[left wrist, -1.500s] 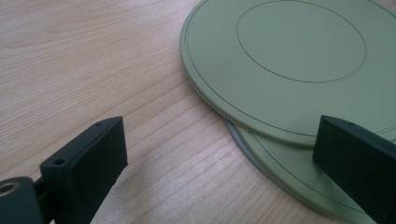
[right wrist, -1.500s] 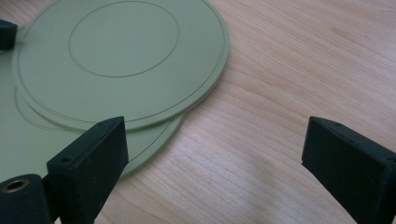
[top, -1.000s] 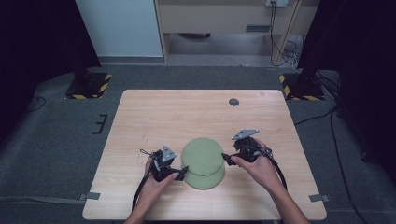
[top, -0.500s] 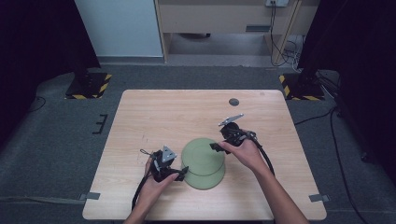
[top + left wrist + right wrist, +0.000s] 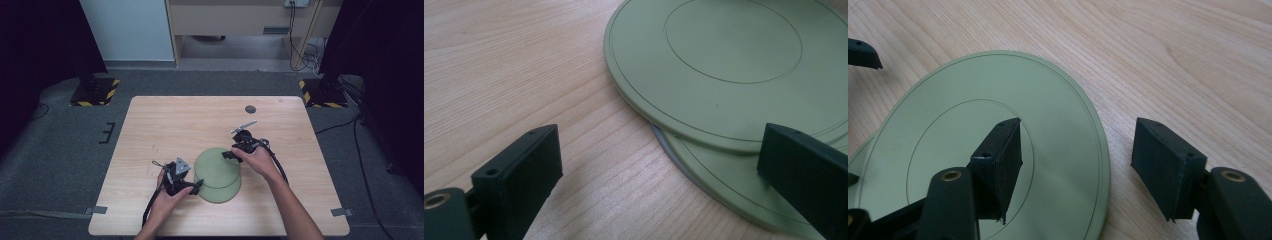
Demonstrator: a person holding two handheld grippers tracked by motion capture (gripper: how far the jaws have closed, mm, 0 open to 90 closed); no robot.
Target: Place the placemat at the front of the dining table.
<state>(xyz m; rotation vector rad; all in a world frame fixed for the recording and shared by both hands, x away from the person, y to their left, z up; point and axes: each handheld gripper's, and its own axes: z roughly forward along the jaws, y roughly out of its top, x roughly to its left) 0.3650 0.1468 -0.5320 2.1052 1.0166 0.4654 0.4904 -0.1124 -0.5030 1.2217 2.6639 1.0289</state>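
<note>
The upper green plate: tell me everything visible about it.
The upper green plate is a round, flat, matte sage-green disc, plastic by its look, with a thin line near the rim and a ring around the middle. It lies face up on the lower green plate, offset toward the far side, on the wooden table. The right gripper has one jaw above the plate and one beyond its rim; its jaws have just been closing, with no sign yet that they press it. The left gripper stands open at the stack's near edge.
</note>
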